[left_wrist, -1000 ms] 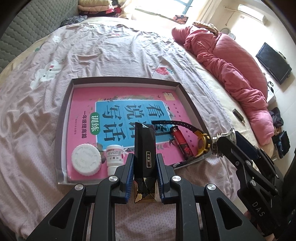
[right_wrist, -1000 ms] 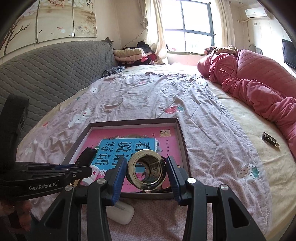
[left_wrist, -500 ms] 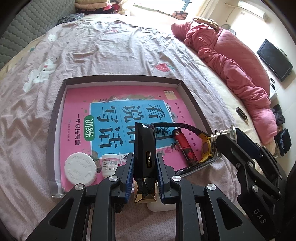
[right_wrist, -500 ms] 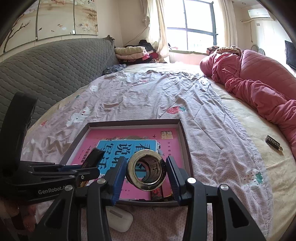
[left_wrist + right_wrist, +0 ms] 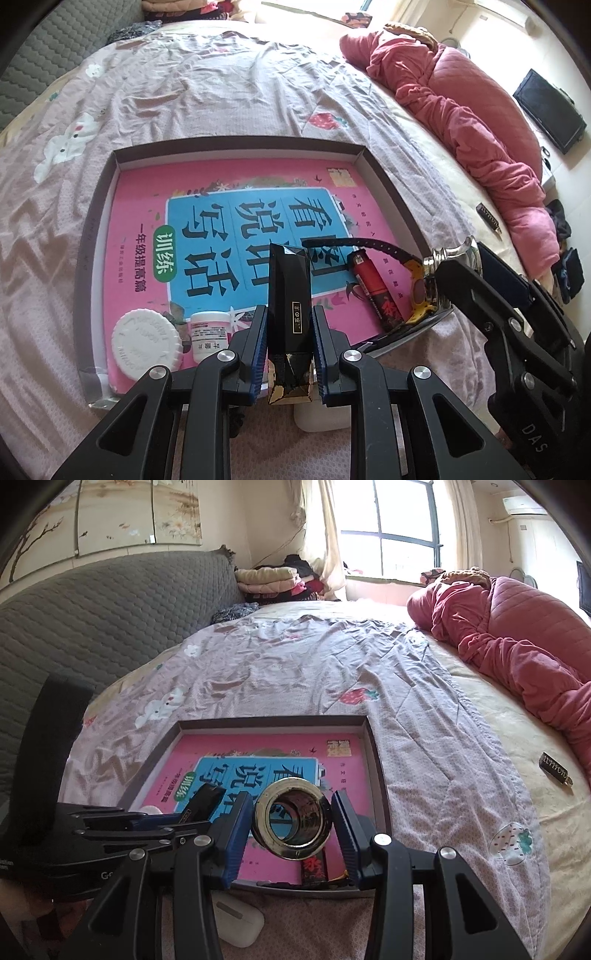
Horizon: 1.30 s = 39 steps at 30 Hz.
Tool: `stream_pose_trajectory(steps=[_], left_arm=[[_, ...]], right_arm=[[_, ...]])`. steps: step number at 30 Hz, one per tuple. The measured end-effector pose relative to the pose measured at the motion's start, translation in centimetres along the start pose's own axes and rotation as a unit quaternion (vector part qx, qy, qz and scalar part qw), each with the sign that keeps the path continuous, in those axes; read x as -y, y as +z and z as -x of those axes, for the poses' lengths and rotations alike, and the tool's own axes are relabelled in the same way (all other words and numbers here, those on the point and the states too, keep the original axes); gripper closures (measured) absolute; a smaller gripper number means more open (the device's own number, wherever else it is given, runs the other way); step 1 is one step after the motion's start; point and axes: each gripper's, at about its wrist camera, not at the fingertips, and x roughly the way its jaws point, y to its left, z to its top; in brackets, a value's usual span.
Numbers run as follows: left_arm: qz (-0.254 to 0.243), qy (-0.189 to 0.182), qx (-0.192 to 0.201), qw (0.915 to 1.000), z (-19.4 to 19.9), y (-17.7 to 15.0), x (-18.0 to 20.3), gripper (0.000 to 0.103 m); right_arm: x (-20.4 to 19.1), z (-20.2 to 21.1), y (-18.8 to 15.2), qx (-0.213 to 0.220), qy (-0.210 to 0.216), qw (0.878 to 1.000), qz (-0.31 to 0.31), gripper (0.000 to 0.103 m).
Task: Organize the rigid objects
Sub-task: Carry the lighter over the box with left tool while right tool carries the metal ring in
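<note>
Tray (image 5: 107, 206) holds bottle (image 5: 208, 334), lighter (image 5: 375, 291); left gripper (image 5: 290, 347) clamps black case (image 5: 288, 295).

Two close wrist views angled down over one shared tray (image 5: 96, 258) (image 5: 376, 771).

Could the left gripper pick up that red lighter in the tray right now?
Probably not: the left gripper is already shut on a black box. The red lighter lies uncovered in the tray, but the jaws are full.
</note>
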Motion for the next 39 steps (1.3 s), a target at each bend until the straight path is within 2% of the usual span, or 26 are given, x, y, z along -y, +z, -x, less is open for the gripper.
stream_pose_trajectory(steps=[20, 39], left_arm=[[-0.002, 0.005, -0.03, 0.9995, -2.3, -0.8, -0.6, 0.081], [0.014, 0.006, -0.023, 0.9996, -2.0, -0.9, -1.8, 0.081]], right_arm=[[-0.1, -2.5, -1.1, -0.037, 0.01, 0.999, 0.004, 0.059], [-1.9, -5.0, -2.5, -0.079, 0.006, 0.996, 0.045, 0.059]])
